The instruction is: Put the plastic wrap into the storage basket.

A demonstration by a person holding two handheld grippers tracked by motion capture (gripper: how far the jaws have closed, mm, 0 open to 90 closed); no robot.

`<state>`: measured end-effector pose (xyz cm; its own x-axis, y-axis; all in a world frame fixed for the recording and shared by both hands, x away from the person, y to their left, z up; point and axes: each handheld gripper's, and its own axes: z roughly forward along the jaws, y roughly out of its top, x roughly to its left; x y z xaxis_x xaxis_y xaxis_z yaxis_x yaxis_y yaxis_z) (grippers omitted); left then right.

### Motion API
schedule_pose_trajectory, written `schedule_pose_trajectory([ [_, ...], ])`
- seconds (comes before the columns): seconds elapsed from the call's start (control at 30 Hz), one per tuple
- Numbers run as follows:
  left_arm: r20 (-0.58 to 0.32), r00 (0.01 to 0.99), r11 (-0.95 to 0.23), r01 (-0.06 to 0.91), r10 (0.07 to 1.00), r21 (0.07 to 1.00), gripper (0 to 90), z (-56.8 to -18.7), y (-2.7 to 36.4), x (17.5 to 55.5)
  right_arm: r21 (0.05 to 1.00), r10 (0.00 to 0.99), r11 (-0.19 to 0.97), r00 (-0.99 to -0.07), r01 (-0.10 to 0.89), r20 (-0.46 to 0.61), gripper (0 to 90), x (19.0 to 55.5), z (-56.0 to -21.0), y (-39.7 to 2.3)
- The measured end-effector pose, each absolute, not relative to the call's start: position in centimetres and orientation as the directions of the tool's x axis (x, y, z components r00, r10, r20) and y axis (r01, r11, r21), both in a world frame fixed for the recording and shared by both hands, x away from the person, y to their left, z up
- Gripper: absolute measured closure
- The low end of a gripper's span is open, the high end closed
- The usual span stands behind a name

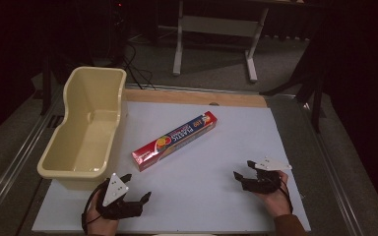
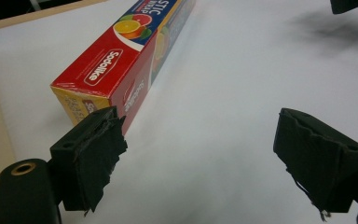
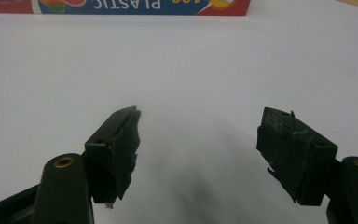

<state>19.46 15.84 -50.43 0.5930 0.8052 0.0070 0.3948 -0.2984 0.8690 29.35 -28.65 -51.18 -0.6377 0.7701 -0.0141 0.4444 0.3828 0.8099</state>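
A long red and blue plastic wrap box [image 1: 174, 140] lies diagonally on the white board [image 1: 211, 196], its red end nearest the tub. My left gripper [image 1: 137, 188] rests open at the board's front left, just short of that red end; in the left gripper view the box [image 2: 126, 60] reaches away from behind the left jaw. My right gripper [image 1: 243, 169] rests open at the front right, well apart from the box. In the right gripper view the box [image 3: 135, 5] runs along the top edge. Both grippers [image 2: 200, 149] [image 3: 200, 151] hold nothing.
A cream plastic tub [image 1: 86, 129] stands empty along the board's left edge, next to the box. A wooden strip [image 1: 197, 97] borders the board's far side. Beyond the table stand a white metal frame [image 1: 216, 39] and dark cables on the floor.
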Motion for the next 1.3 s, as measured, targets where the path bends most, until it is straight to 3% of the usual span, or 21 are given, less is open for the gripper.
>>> schedule_pose_trajectory([
  [0.33,0.006,0.589,-0.294,0.396,0.808,0.870,15.5,-50.5,15.8,19.4,0.833,0.771,0.339,-0.637,0.438,0.021,33.0,30.1,-51.0,-28.2],
  [1.3,-0.023,0.602,-0.277,0.401,0.798,0.873,15.5,-50.6,15.9,19.2,0.868,0.692,0.405,-0.717,0.287,-0.086,47.9,37.6,-46.4,-21.4],
])
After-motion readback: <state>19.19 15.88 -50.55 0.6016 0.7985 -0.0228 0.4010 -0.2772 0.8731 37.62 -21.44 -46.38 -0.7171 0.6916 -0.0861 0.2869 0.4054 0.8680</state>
